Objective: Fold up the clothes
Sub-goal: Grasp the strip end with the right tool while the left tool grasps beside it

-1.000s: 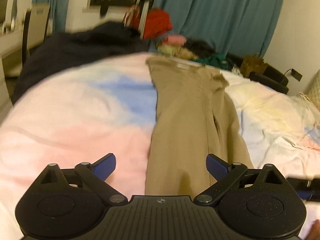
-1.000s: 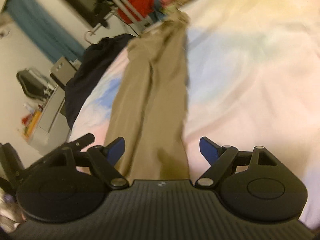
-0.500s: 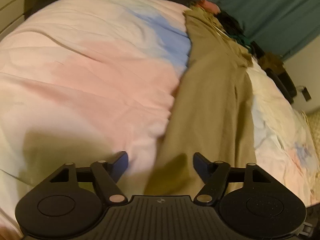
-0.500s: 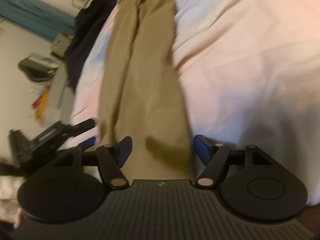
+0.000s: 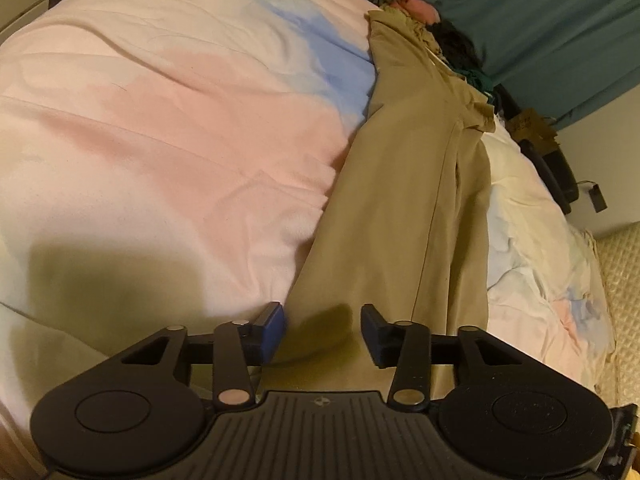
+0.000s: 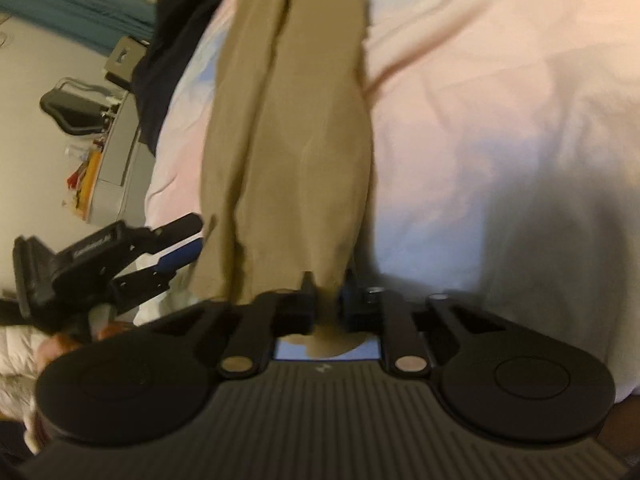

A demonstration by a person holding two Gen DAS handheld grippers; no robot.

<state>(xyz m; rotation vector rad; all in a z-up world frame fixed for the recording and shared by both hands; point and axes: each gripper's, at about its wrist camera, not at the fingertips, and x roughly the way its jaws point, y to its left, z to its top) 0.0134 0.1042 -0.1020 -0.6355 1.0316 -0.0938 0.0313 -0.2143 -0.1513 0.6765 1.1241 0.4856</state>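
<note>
Right wrist: right gripper [image 6: 327, 294] angled down, fingers clamped on khaki trousers [image 6: 296, 128]; left gripper [image 5: 322, 330] fingers closing, straddling hem.

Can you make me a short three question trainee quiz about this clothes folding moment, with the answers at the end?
1. True or false: the right gripper has pinched the near end of the long tan fabric trousers.
2. What lies between the closing jaws of the left gripper: A the trousers' edge, B the teal curtain, C nothing?
3. What do the trousers rest on?

Key: 1 true. 2 A. 3 The pastel pink and blue bed cover.
</note>
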